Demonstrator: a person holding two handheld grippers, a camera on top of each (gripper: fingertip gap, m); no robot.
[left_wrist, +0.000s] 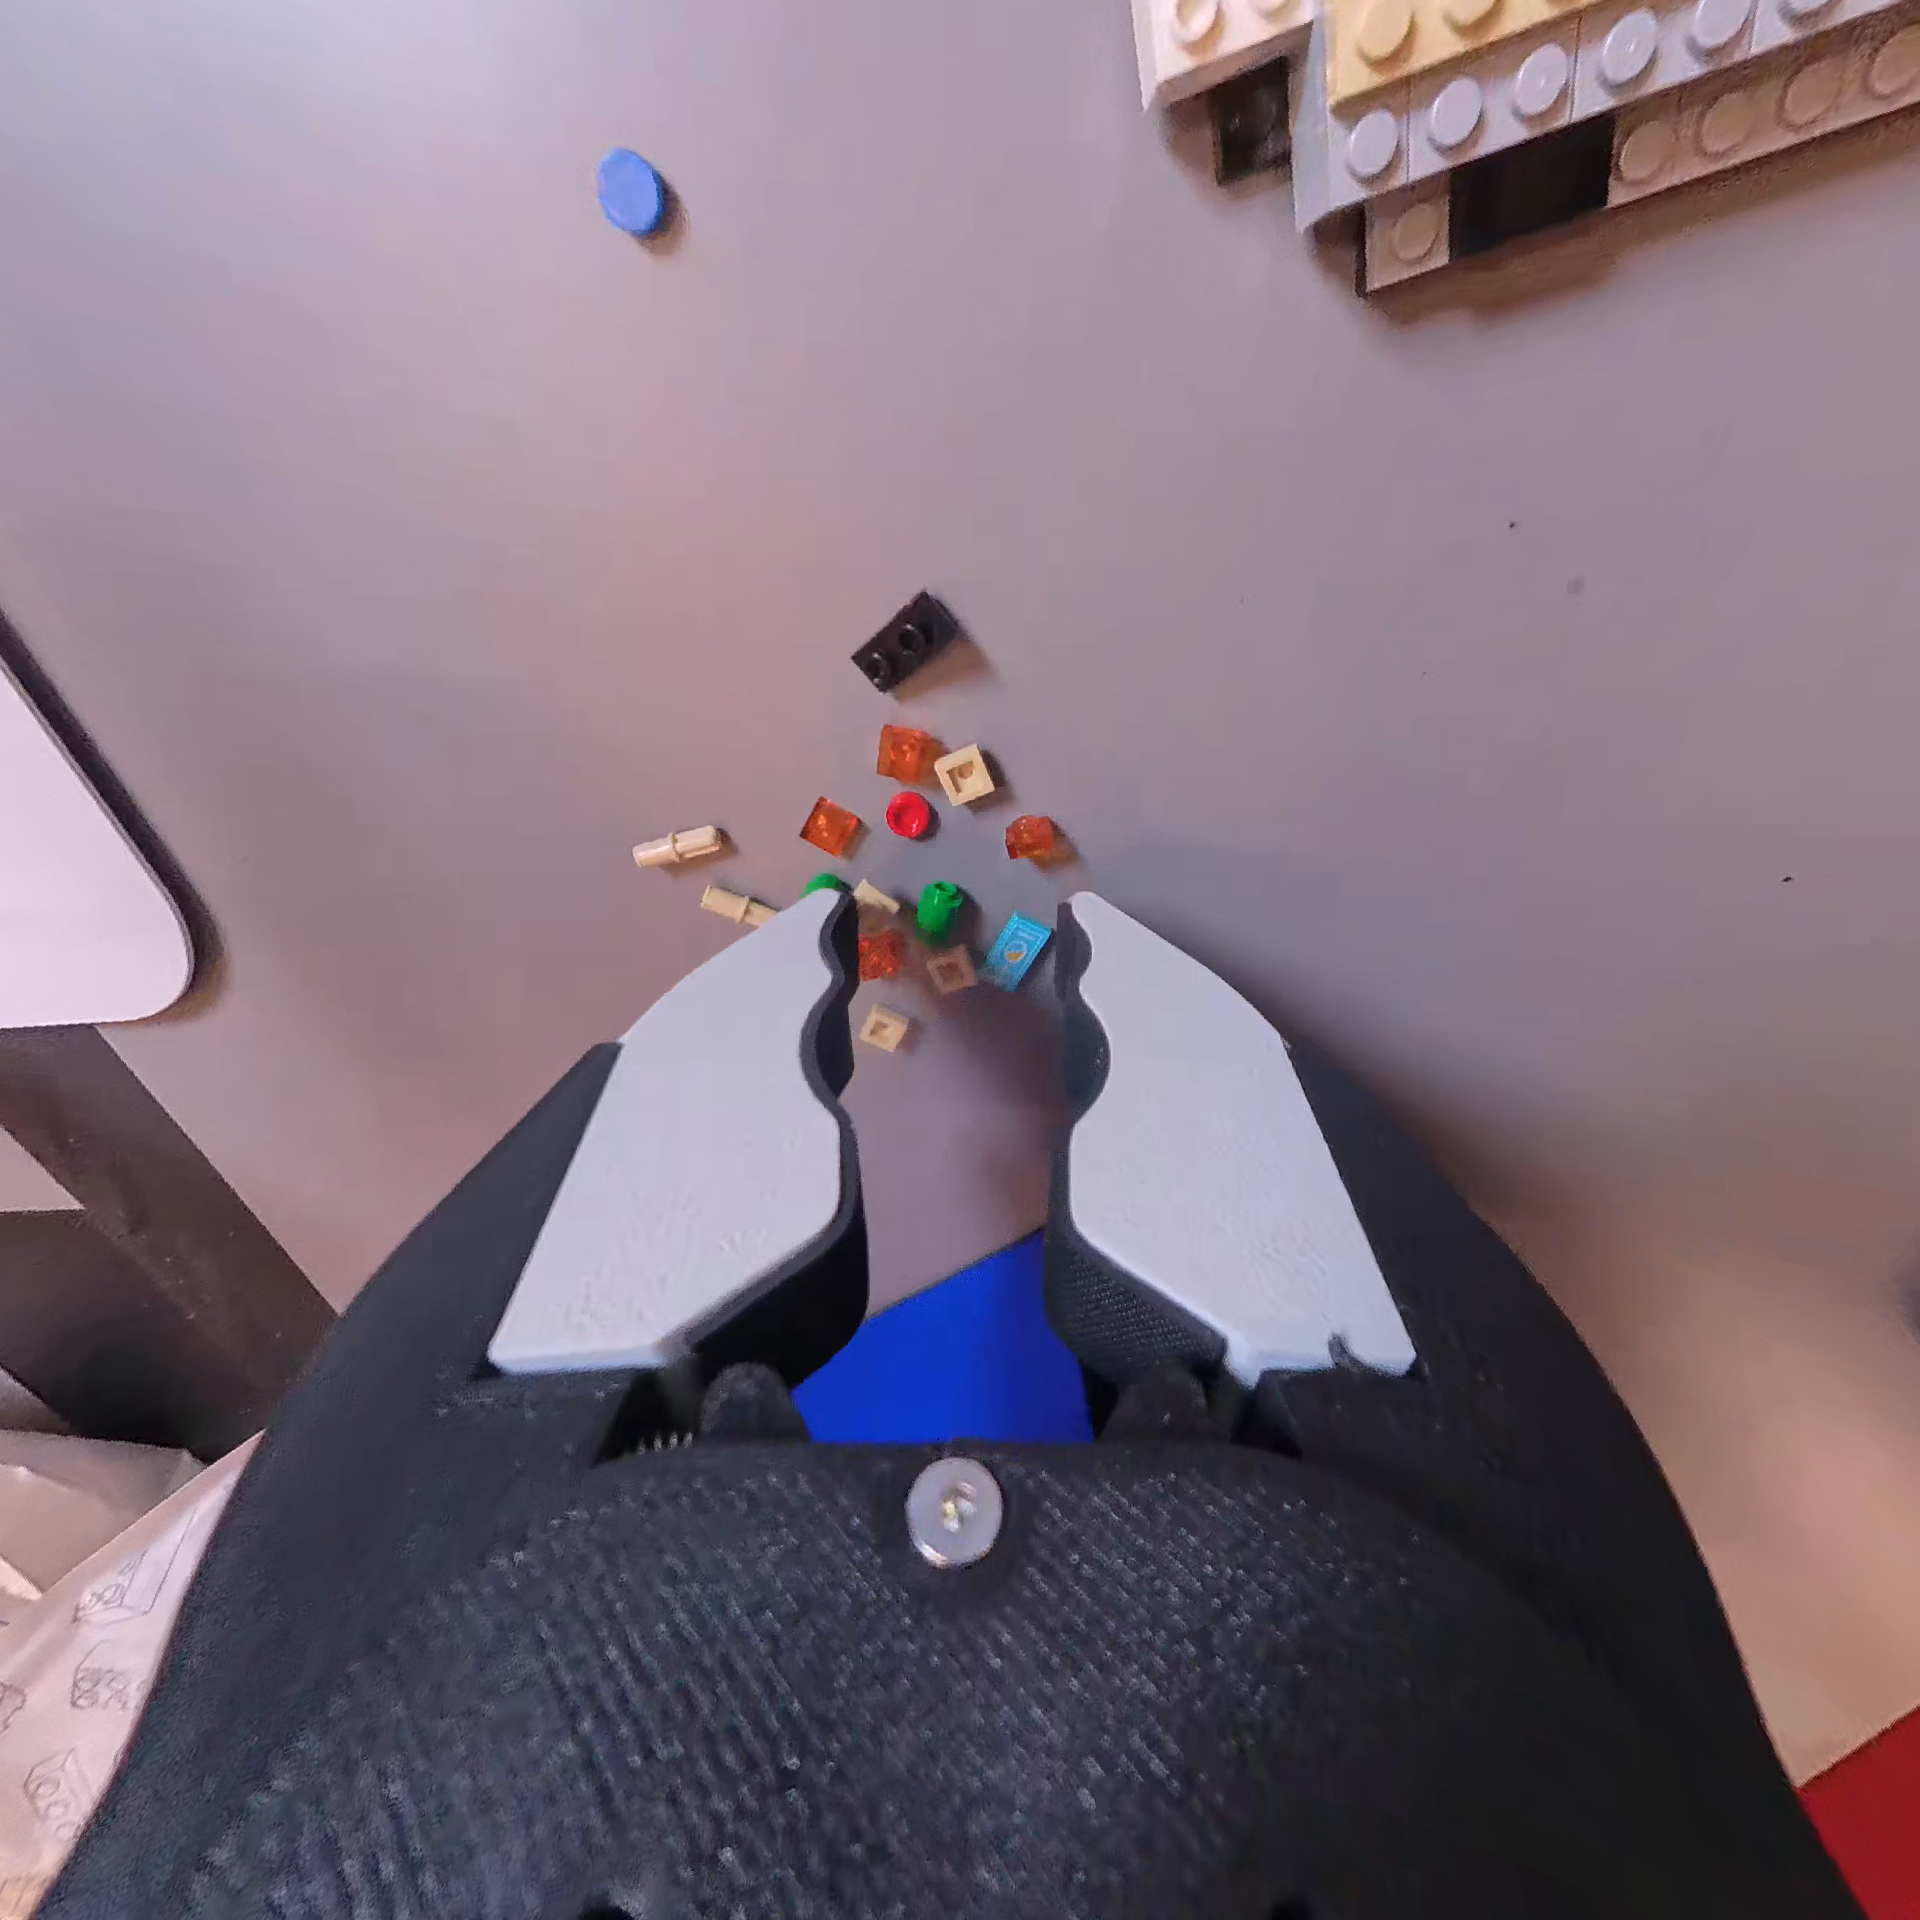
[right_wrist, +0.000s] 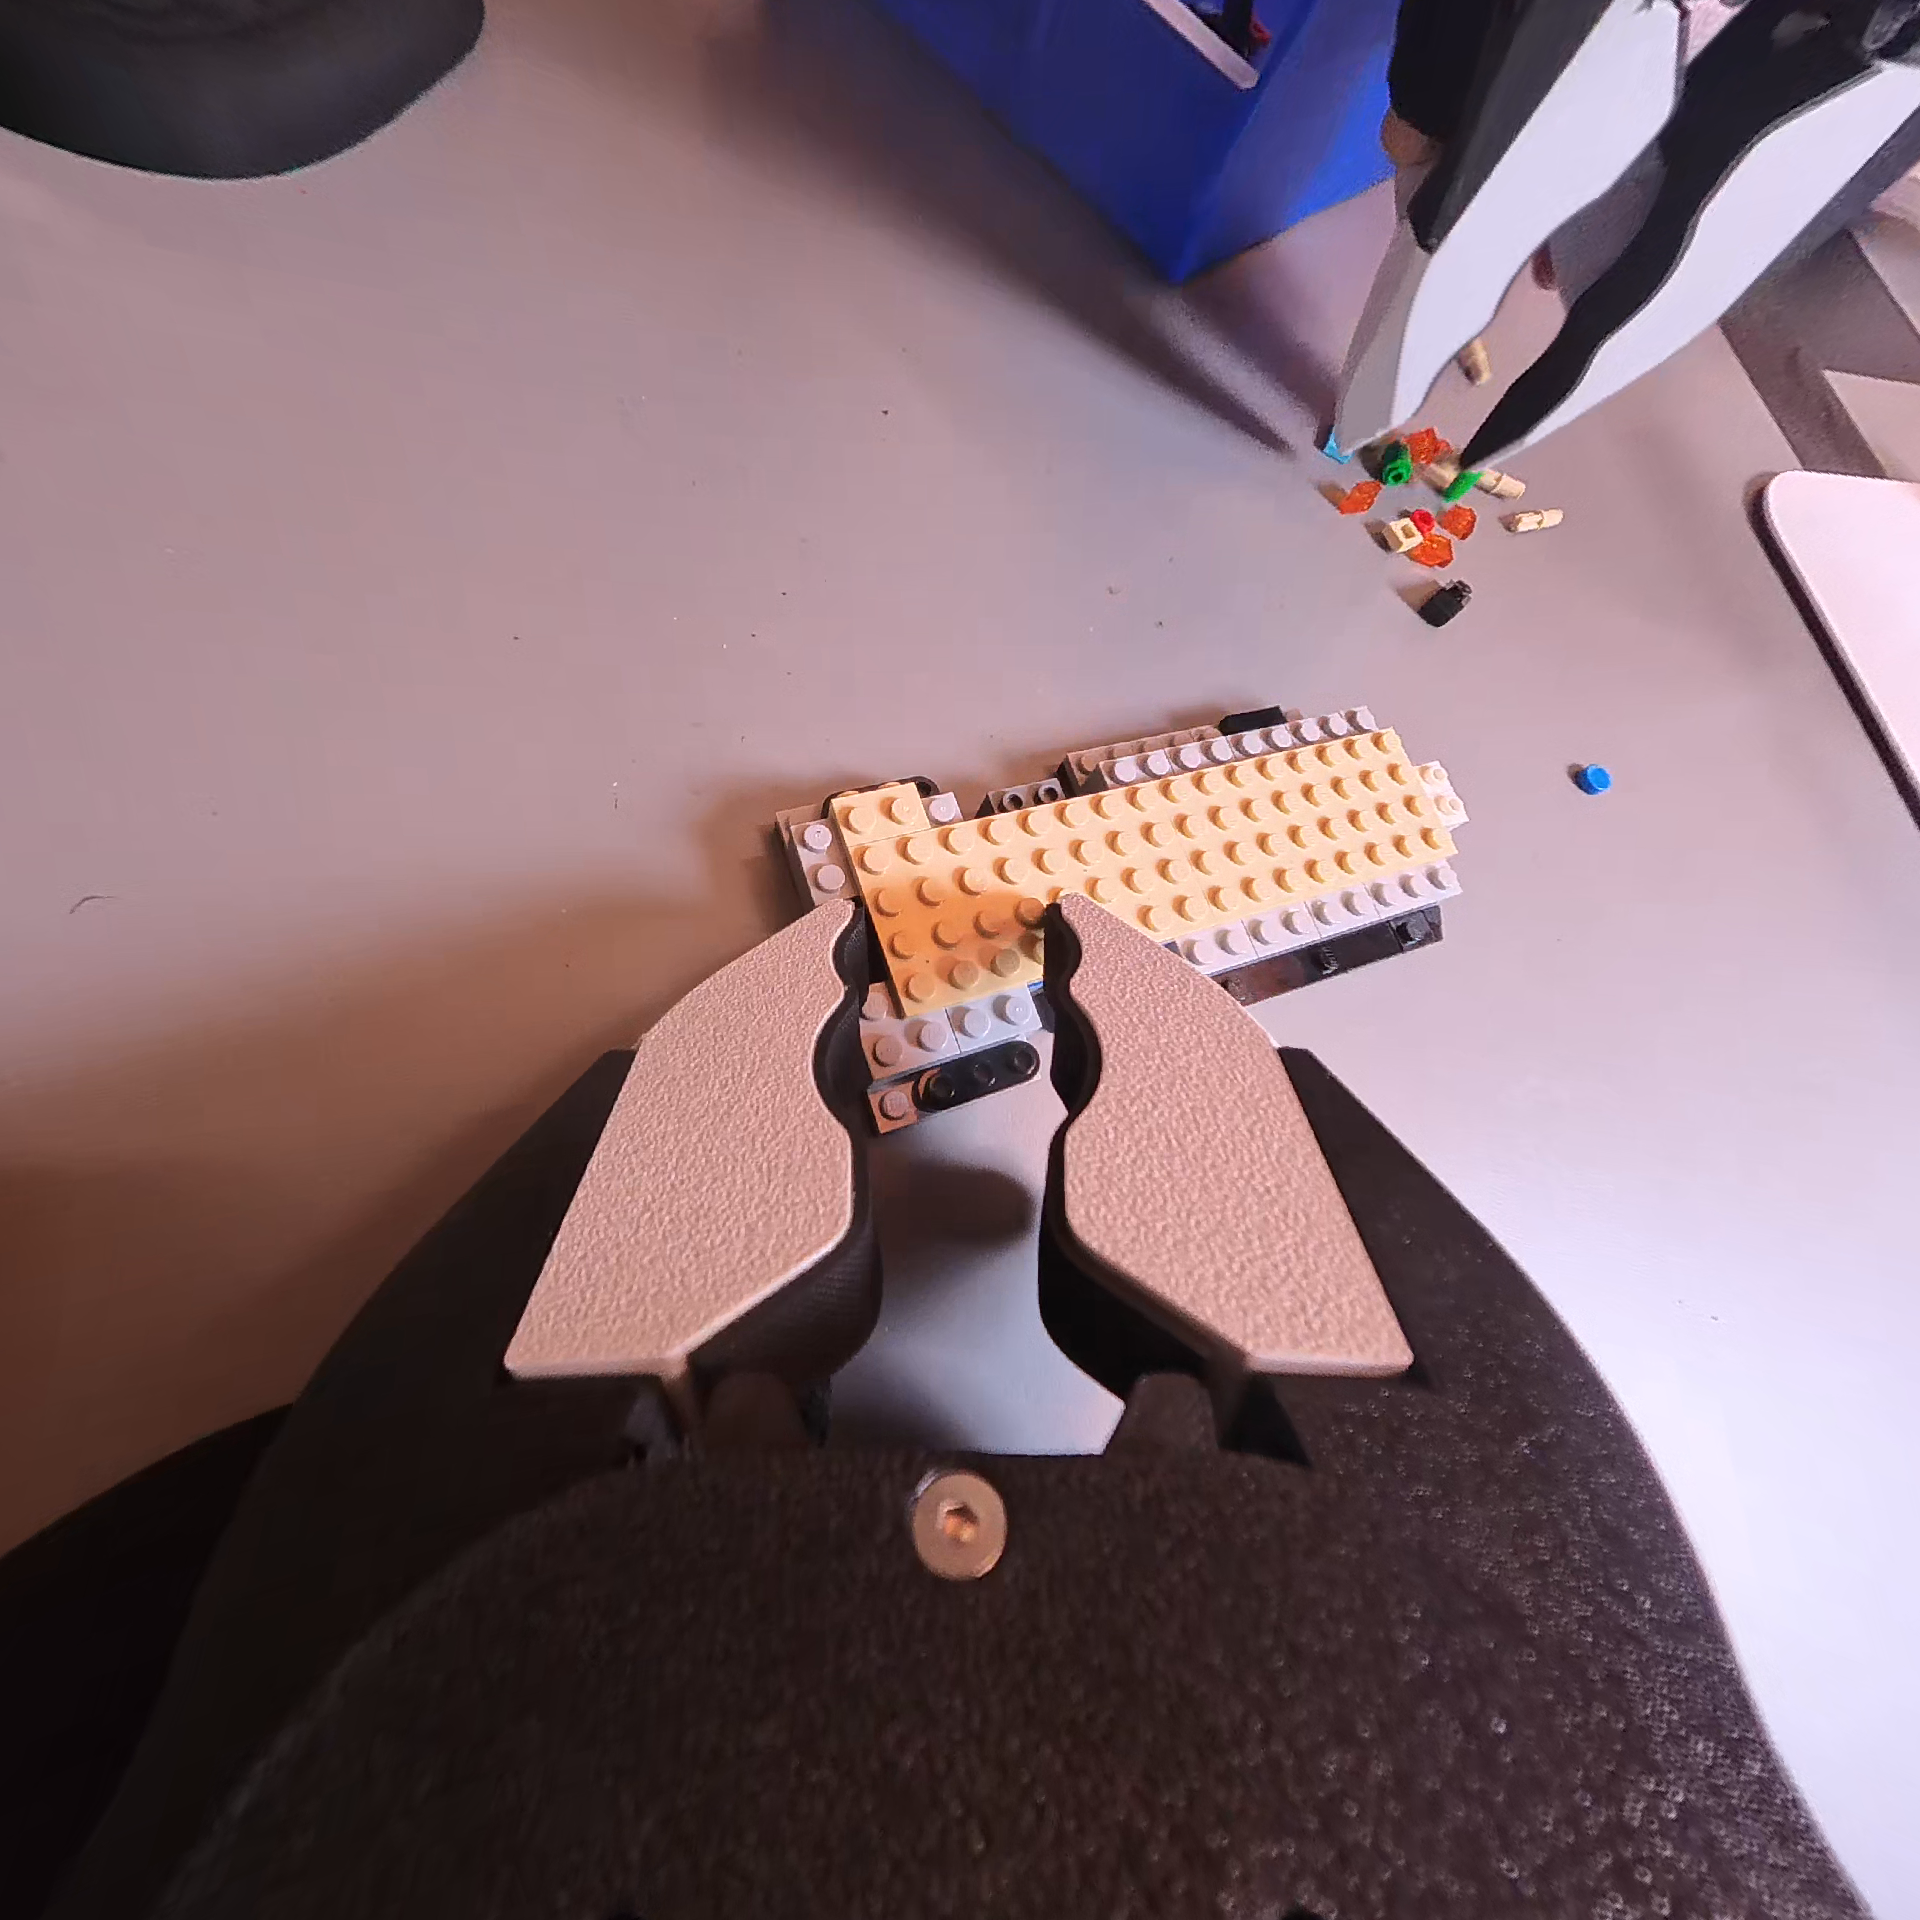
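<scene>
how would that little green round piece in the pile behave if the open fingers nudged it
The green round piece lies on its side, so it would probably roll. It looks tiny and light, likely to skid on the smooth table. Hard plastic, so probably stiff.

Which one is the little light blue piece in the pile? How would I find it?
Find the pile of tiny bricks on the grey table, just ahead of the open left tongs. Look beside the right-hand fingertip: the light blue tile lies there. It is the only blue piece in the pile, flat and oblong, with a small print on top.
</scene>
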